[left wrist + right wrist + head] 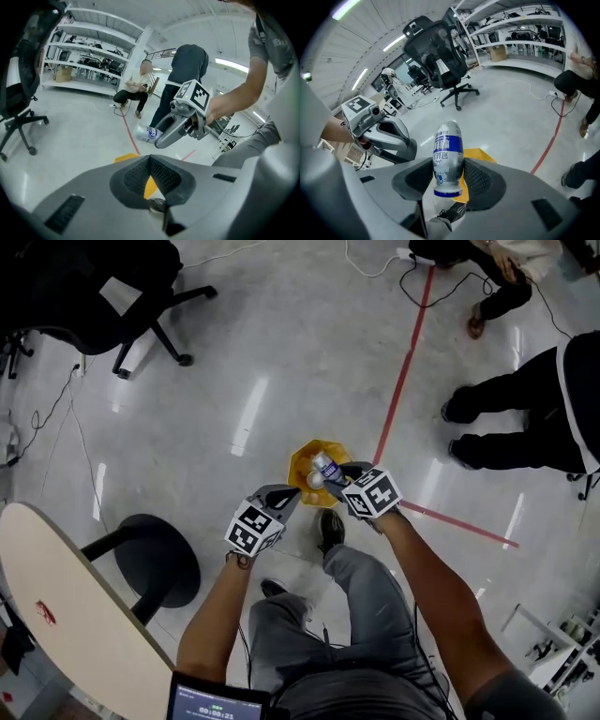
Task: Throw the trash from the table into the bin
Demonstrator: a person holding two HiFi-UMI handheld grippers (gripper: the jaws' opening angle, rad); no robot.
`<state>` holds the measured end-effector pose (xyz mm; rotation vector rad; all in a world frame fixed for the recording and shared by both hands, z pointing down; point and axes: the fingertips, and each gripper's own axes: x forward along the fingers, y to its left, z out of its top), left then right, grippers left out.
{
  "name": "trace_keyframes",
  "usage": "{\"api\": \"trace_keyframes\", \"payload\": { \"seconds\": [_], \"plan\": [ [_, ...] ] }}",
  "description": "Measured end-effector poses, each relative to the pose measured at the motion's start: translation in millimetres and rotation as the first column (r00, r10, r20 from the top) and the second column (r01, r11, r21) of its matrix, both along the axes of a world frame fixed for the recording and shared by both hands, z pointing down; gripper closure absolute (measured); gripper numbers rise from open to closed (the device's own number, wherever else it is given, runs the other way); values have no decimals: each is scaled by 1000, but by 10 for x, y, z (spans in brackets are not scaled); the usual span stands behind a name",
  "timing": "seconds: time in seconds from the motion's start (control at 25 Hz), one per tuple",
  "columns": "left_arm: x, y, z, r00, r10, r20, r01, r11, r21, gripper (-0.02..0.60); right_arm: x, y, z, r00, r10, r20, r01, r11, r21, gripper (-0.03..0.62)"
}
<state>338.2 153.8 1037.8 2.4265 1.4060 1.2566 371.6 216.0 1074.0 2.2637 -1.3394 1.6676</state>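
A yellow bin (302,461) stands on the floor in front of the person's feet. A silver bottle with a blue label (327,468) hangs over the bin, with my right gripper (332,476) shut on it. In the right gripper view the bottle (447,152) stands upright between the pads, with the bin's yellow rim (482,154) behind it. My left gripper (287,495) hangs just left of the bin, shut with nothing in it. In the left gripper view its jaws (150,161) meet at the tips, and the bottle (146,133) shows ahead.
A curved beige table (56,606) sits at the lower left with a black stool (155,559) beside it. An office chair (94,287) stands at the upper left. A red tape line (403,381) crosses the floor. People (534,418) stand at the right.
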Motion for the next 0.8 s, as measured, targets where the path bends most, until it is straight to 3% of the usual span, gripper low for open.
{"api": "trace_keyframes", "payload": {
  "seconds": [0.2, 0.4, 0.48, 0.64, 0.8],
  "plan": [
    [-123, -6, 446, 998, -3, 69, 1, 1000, 27, 540, -100, 63, 564, 998, 22, 60, -20, 999, -29, 384],
    [-227, -34, 436, 996, -21, 87, 18, 999, 29, 540, -127, 127, 647, 999, 19, 29, -17, 998, -59, 381],
    [-235, -35, 329, 996, -26, 82, 23, 999, 29, 540, -149, 153, 561, 999, 12, 35, -10, 998, -59, 324],
    [-205, -29, -143, 998, -49, 50, 48, 999, 17, 541, -173, 191, 106, 998, 39, 40, -39, 999, -14, 326],
    [-161, 28, -914, 997, -73, -4, 73, 997, -13, 540, -186, 265, -705, 995, 97, -8, -97, 993, 62, 326]
  ]
}}
